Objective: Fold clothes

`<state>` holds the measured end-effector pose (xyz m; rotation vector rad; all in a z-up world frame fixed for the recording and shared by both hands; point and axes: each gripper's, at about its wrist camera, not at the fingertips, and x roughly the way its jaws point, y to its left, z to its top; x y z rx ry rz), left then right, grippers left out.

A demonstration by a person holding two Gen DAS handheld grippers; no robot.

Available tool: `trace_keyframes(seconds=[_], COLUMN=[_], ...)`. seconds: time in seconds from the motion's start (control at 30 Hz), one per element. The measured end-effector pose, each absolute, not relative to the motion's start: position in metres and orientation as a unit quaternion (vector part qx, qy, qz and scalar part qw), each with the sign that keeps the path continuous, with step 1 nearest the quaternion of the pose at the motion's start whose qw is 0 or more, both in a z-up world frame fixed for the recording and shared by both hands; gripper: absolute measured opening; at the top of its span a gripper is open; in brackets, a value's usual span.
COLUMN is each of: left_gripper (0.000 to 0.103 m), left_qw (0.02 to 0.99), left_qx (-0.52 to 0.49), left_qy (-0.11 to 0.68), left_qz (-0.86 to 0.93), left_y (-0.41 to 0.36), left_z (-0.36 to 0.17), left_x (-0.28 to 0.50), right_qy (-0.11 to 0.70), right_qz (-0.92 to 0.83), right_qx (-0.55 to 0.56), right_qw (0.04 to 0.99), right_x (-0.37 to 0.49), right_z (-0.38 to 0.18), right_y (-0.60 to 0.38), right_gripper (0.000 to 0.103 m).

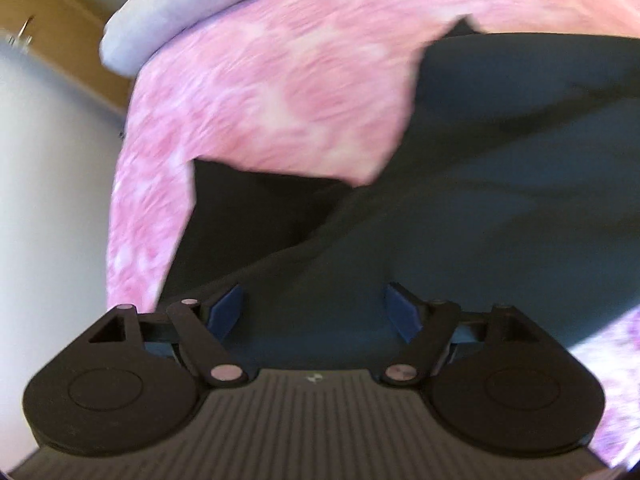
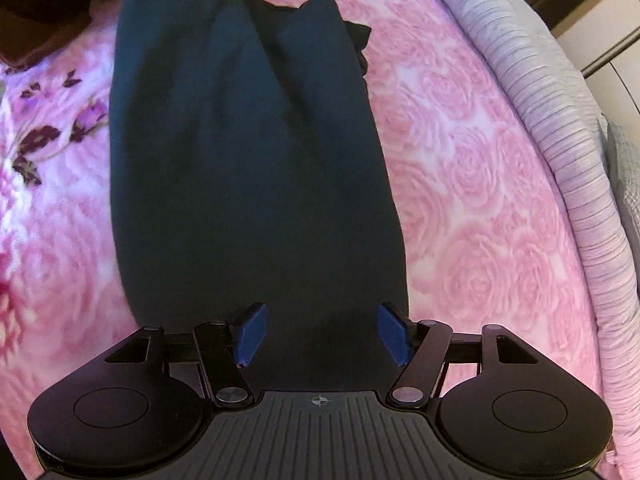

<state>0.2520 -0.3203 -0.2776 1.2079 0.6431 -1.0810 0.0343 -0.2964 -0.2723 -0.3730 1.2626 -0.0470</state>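
Observation:
A dark teal garment (image 2: 248, 160) lies lengthwise on a pink rose-patterned blanket (image 2: 472, 168), folded into a long strip. My right gripper (image 2: 322, 332) is open, its blue pads (image 2: 250, 334) spread over the garment's near end, holding nothing. In the left wrist view the same garment (image 1: 500, 152) fills the right and middle, with a darker fold (image 1: 256, 216) underneath. My left gripper (image 1: 314, 312) is open above the cloth, blue pads (image 1: 226, 312) apart, nothing between them.
A grey ribbed bed edge or pillow (image 2: 568, 140) runs along the right side of the blanket, and shows at the top left in the left wrist view (image 1: 168, 4). A dark brown item (image 2: 44, 8) lies at the far left. A pale wall (image 1: 48, 200) is beyond the bed.

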Motion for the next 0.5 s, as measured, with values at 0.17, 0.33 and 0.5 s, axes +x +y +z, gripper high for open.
trace_keyframes(seconds=[0.17,0.33,0.5], left_gripper=[0.072,0.008,0.007], left_qw=[0.630,0.604,0.583], left_qx=[0.500,0.496,0.442], left_qy=[0.362,0.355,0.338], left_qz=[-0.472,-0.513,-0.593], left_y=[-0.321,-0.321,-0.320], left_z=[-0.281,-0.263,-0.215], left_x=[0.294,0.272,0.224], right_qy=[0.608,0.601,0.617], right_qz=[-0.040,-0.081,-0.102], right_qx=[-0.135,-0.072,0.039], right_qw=[0.782,0.792,0.779], right_x=[0.042,0.052,0.046], right_z=[-0.275,-0.270,-0.282], right_y=[-0.316,-0.344,-0.385], right_gripper=[0.065,0.065,0.045])
